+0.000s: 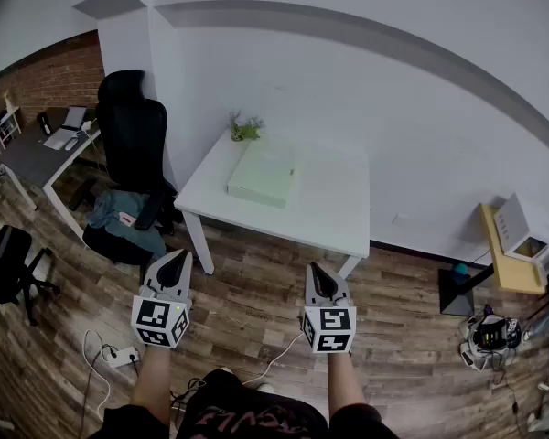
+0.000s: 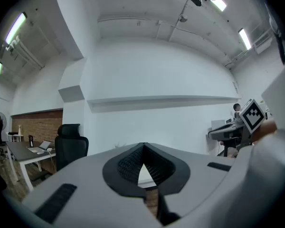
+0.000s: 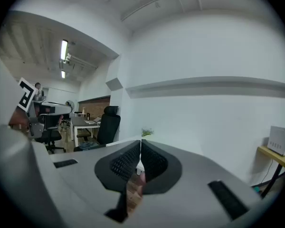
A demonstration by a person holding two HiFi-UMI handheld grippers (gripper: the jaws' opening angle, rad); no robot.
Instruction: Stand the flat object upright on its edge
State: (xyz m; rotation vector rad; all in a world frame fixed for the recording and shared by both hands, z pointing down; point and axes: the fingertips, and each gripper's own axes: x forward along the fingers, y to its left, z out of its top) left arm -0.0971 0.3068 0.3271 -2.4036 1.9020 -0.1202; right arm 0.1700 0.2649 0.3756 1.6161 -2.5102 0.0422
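Approach comes first here: the left hand-held gripper [image 1: 177, 259] and the right hand-held gripper [image 1: 317, 273] are both clenched shut with nothing in them, held low and well short of the table [image 1: 339, 218]. The box [image 1: 262, 173] lies flat on the table's left half, near the plant [image 1: 245, 129].

My guess for doing it well: open up while closing in, pinch one long edge with one gripper, and tip the box up slowly. Use the other as a stop against the far face so it doesn't slide or flop over. The top is smooth and white, so I'd expect some slipping. There's plenty of bare table on the right to work on.

Room: white wall [image 1: 348, 80] behind, wood floor [image 1: 256, 309], black chair [image 1: 131, 126] just left of the table.
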